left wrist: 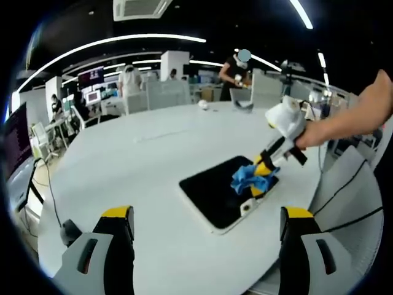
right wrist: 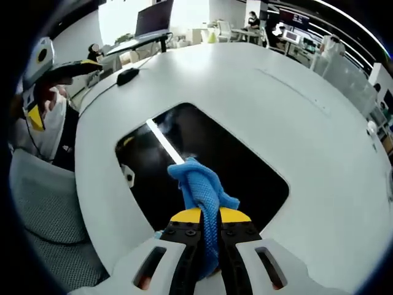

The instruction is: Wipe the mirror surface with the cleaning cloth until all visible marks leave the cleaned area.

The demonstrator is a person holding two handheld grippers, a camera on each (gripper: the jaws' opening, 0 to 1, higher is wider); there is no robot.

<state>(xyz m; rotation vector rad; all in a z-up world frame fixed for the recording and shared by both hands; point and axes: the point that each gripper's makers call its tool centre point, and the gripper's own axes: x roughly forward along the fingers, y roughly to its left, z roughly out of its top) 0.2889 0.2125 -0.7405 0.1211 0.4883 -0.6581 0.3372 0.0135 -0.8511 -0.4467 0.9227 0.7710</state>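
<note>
— While the left gripper view looks across the white table (left wrist: 123, 172), where does the mirror sit?

— The mirror (left wrist: 212, 193) lies flat on the table, ahead and right of the left gripper (left wrist: 206, 230), whose yellow-tipped jaws stand wide apart with nothing between them. Its long axis runs from near right to far left. The right gripper (left wrist: 263, 175), held by a hand (left wrist: 344, 126), reaches in from the right and presses the blue cleaning cloth (left wrist: 249, 178) on the mirror's right end. So the right gripper is the nearer one; the left hangs back, apart from the mirror.

— And the right gripper view?

— Jaws closed tight on the cloth, which bunches up ahead of the tips over the mirror's near part. The dark glass spreads forward and to both sides from the cloth; a ceiling light's bright streak reflects on it.

— Any marks or writing?

— No marks I can make out, and no readable label or brand. I'd judge the next stroke goes forward across the glass.
</note>
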